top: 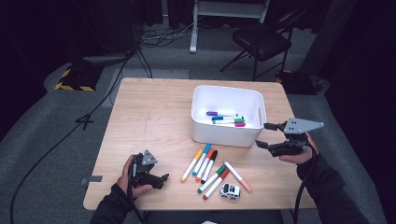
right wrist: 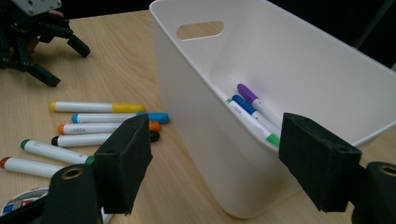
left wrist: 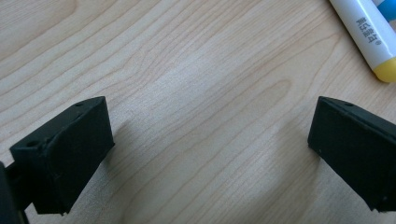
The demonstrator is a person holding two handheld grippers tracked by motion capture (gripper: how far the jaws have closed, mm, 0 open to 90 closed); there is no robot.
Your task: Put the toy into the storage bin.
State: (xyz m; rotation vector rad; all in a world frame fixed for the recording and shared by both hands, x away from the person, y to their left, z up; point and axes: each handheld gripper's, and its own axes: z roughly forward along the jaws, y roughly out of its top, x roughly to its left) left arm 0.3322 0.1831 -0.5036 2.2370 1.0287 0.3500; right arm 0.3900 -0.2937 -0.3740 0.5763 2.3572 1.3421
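A white bin (top: 224, 133) stands on the wooden table (top: 154, 116) right of centre, with several markers (top: 226, 119) lying in it. More markers (top: 210, 170) are spread on the table in front of the bin. My right gripper (top: 264, 135) hovers open at the bin's right front corner, nothing between its jaws. In the right gripper view its jaws (right wrist: 219, 172) straddle the bin wall (right wrist: 201, 116), with the binned markers (right wrist: 252, 109) beyond. My left gripper (top: 163, 178) rests open near the front left edge. Its jaws (left wrist: 210, 154) frame bare wood, and a yellow-capped marker (left wrist: 369, 32) lies just beyond them.
A small white toy car (top: 229, 190) sits by the front edge, beside the loose markers. A black folding chair (top: 264, 42) and floor cables (top: 116, 79) lie beyond the table. The left half of the tabletop is bare wood.
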